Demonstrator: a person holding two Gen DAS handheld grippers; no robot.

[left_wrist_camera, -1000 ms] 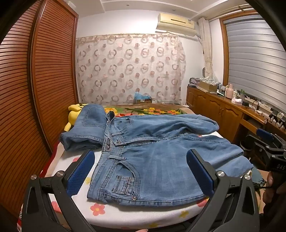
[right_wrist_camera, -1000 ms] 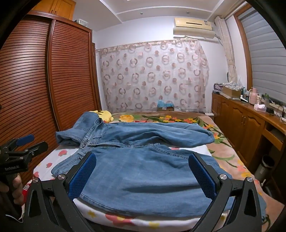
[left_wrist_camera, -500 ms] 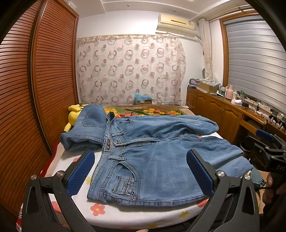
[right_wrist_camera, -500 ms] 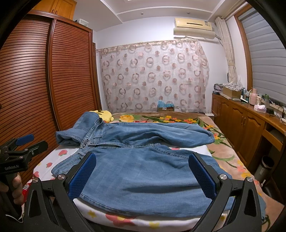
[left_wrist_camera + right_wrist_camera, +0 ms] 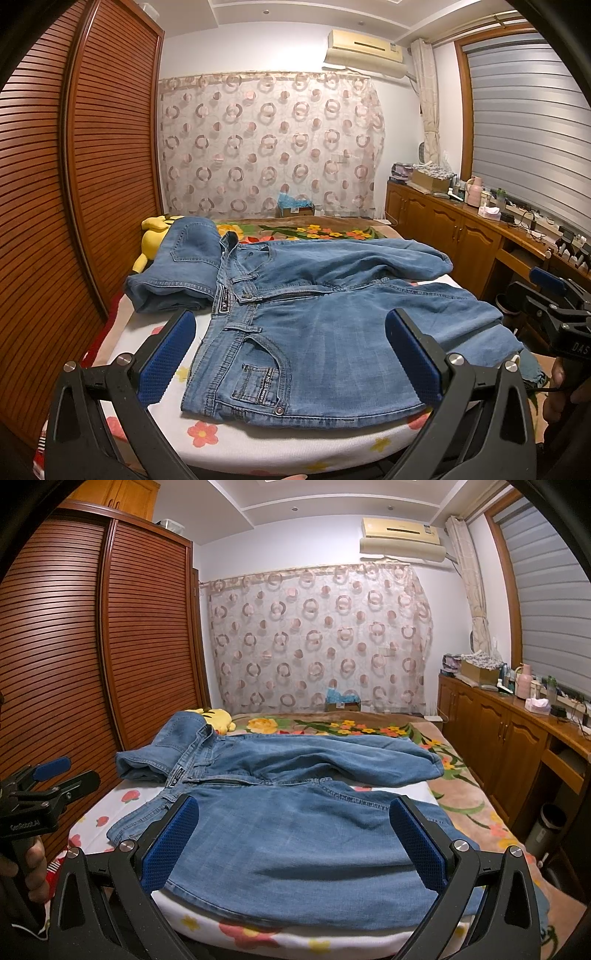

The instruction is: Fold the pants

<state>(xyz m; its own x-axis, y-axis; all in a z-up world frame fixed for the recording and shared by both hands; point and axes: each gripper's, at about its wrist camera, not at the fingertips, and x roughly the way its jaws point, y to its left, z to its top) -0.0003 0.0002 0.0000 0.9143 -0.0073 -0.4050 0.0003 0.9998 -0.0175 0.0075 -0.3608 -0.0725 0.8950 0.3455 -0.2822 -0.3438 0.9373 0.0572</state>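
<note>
Blue jeans spread across the near end of a bed, on a white sheet printed with flowers. Waistband toward the left, by the louvred wooden wardrobe; front pocket and a small printed label facing up at the near left corner. One leg lying flat along the near edge and running off to the right, its hem drooping past the mattress side. Other leg stretched behind it, rumpled, its end near the right edge of the bed. Top back part of the waist flipped up and bunched at the far left, back pocket showing — touching a yellow plush toy behind it.

Left gripper hovering low over the near left of the jeans, blue pads wide apart, nothing between them. Right gripper hovering over the near leg further right, jaws likewise spread wide and empty. Each tool visible in the other's view: right one at the far right edge of the left camera, left one at the far left edge of the right camera, held by a hand on its handle.

Beyond the bed — a patterned curtain, an air conditioner high on the wall, a wooden sideboard cluttered with small items along the right.
</note>
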